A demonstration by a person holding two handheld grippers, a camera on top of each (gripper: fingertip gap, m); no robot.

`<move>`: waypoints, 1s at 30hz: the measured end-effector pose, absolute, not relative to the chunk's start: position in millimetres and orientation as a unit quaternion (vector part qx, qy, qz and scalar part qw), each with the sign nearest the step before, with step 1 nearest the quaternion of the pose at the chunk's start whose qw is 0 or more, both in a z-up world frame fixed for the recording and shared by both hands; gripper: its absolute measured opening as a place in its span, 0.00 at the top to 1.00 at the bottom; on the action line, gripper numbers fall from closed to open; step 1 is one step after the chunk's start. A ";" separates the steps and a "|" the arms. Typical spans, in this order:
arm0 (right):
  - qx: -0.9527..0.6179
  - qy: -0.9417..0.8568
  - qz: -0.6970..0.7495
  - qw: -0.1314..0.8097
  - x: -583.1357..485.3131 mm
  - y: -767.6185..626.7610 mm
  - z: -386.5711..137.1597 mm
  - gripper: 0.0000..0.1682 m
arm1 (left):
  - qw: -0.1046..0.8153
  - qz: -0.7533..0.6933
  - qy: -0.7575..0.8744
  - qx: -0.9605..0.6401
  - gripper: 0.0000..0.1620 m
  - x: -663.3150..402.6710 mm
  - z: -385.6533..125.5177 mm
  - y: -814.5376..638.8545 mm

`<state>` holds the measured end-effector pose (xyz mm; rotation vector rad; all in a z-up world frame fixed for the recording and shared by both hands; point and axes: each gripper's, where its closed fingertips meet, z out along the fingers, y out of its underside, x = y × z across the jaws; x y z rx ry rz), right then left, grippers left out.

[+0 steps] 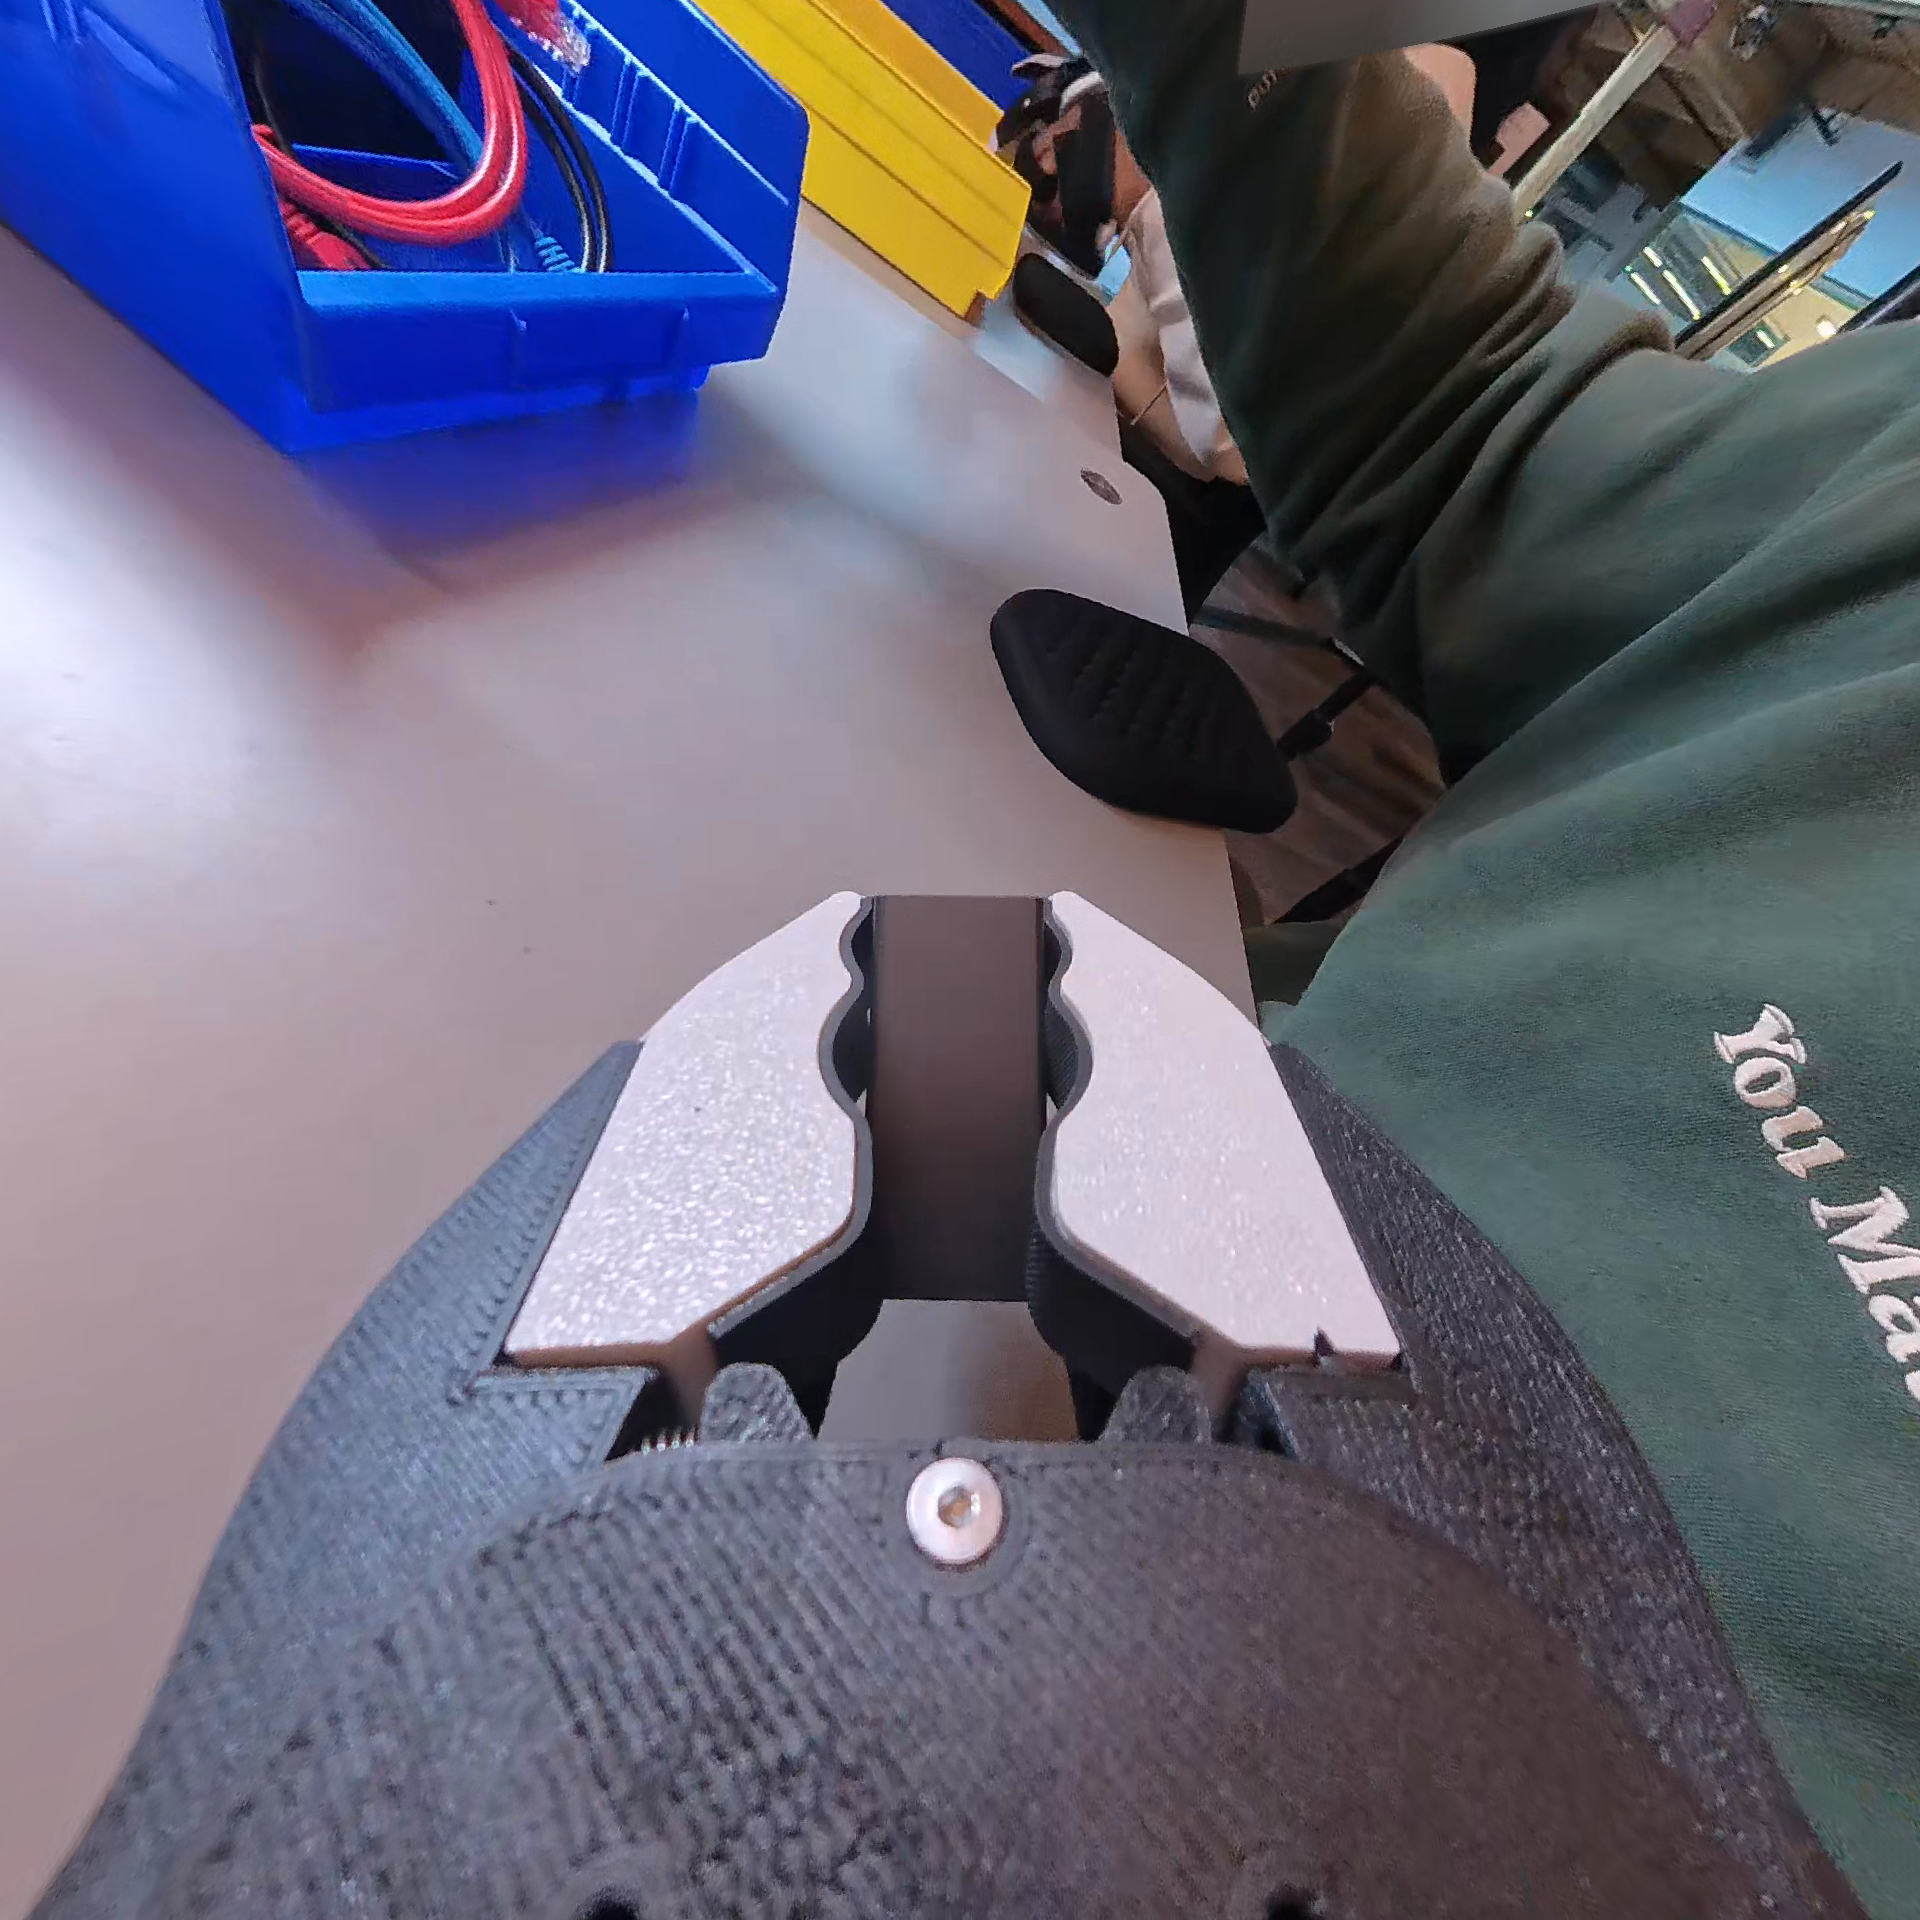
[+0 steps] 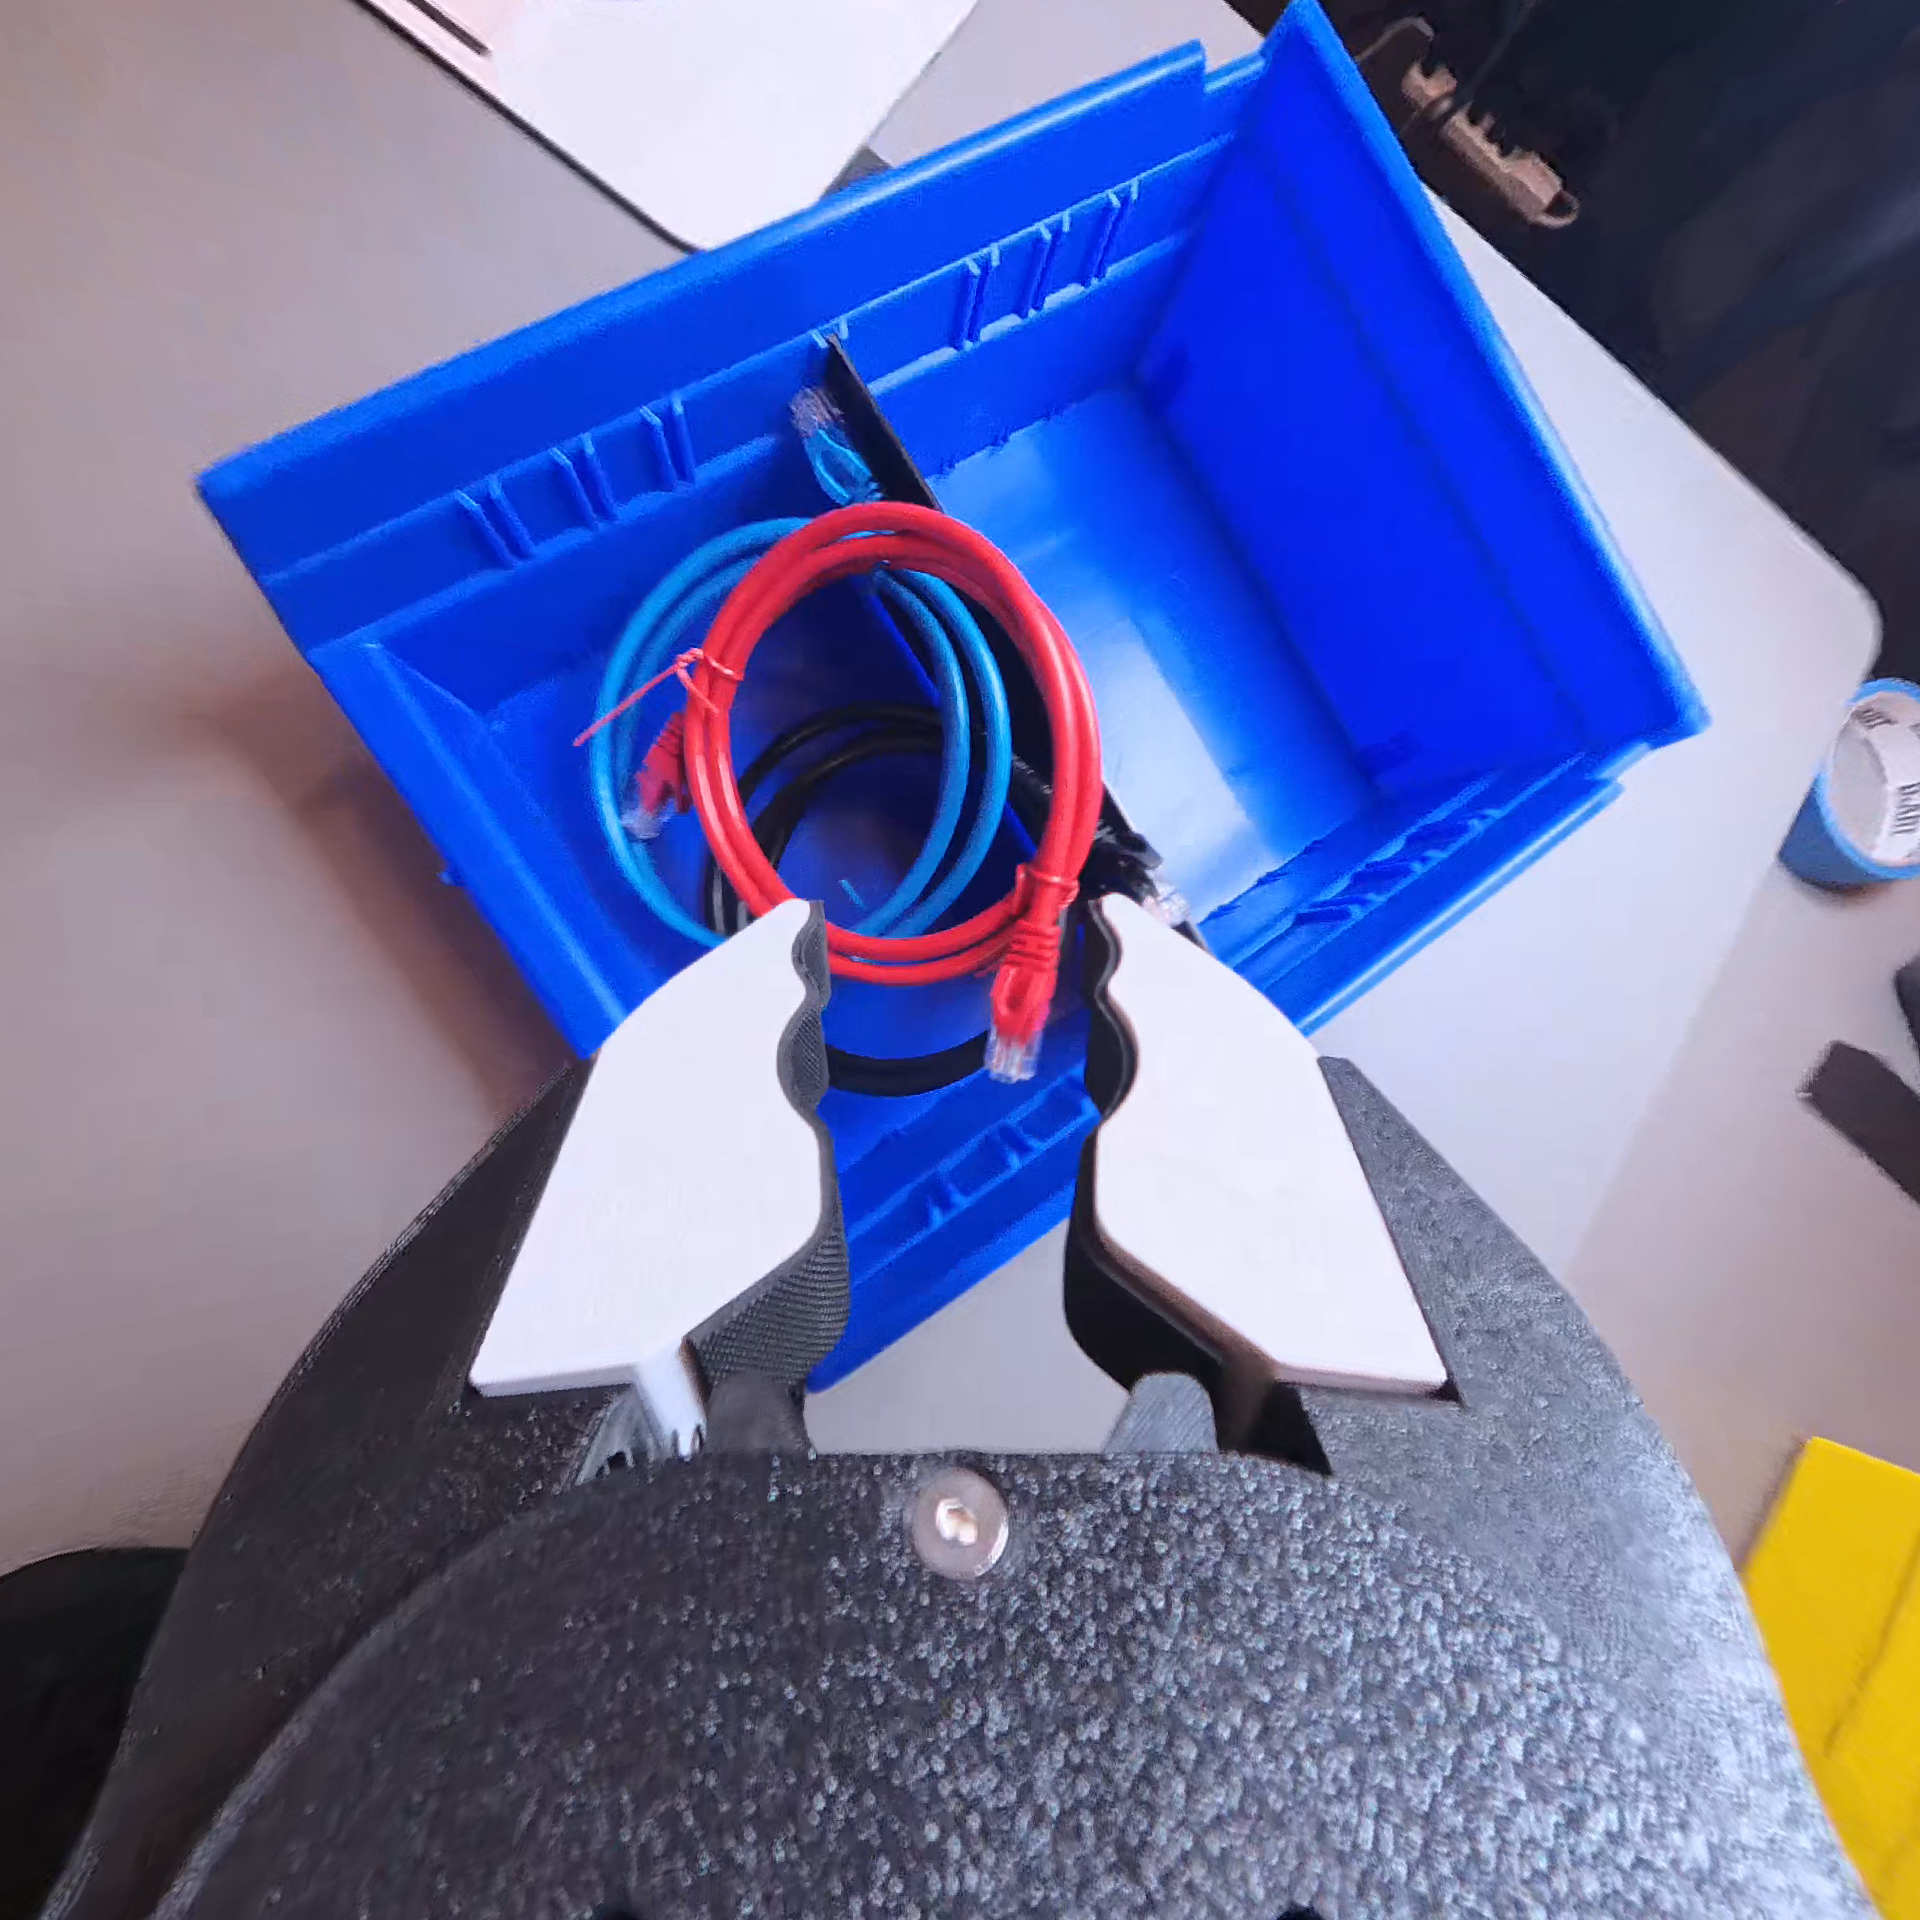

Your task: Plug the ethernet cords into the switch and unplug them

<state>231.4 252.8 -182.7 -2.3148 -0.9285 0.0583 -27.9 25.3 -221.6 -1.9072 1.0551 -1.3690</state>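
Note:
In the left wrist view my left gripper (image 1: 958, 914) is shut on a flat black box (image 1: 956, 1091), probably the switch, held just above the grey table. The blue bin (image 1: 520, 332) with coiled cords stands ahead to the left, apart from it. In the right wrist view my right gripper (image 2: 956, 920) is open, above the near end of the blue bin (image 2: 520, 468). The coiled red ethernet cord (image 2: 1081, 727) lies in the bin, with its plug (image 2: 1018, 1018) between my fingertips. I cannot tell whether they touch it. A blue cord (image 2: 623, 675) and a black cord (image 2: 821, 727) lie under it.
A person in a green sweatshirt (image 1: 1558, 727) sits at the table's right edge beside a black armrest (image 1: 1143, 717). Yellow bins (image 1: 914, 156) stand behind the blue one. A blue tape roll (image 2: 1860, 800) and a yellow bin (image 2: 1839, 1662) are on the right. The bin's right compartment (image 2: 1299, 675) holds nothing. There is about 35 cm between the tips of the two grippers.

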 end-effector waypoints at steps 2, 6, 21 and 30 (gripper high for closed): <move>-0.874 -0.375 -0.025 0.308 235.3 266.0 -190.1 0.72 | 0.278 -0.511 0.394 -0.712 0.82 -27.4 -223.0 24.6; -0.874 -0.394 -0.066 0.277 238.8 293.1 -213.9 0.77 | 0.270 -0.508 0.396 -0.716 0.82 -27.1 -228.1 23.9; -0.728 -0.487 0.326 0.355 56.2 151.5 -173.8 0.63 | 0.348 -0.597 0.276 -0.668 0.82 -42.0 -189.2 55.1; -0.624 -0.462 0.544 0.319 -49.9 17.5 -195.9 0.83 | 0.439 -0.640 0.277 -0.566 0.82 -42.8 -146.0 41.9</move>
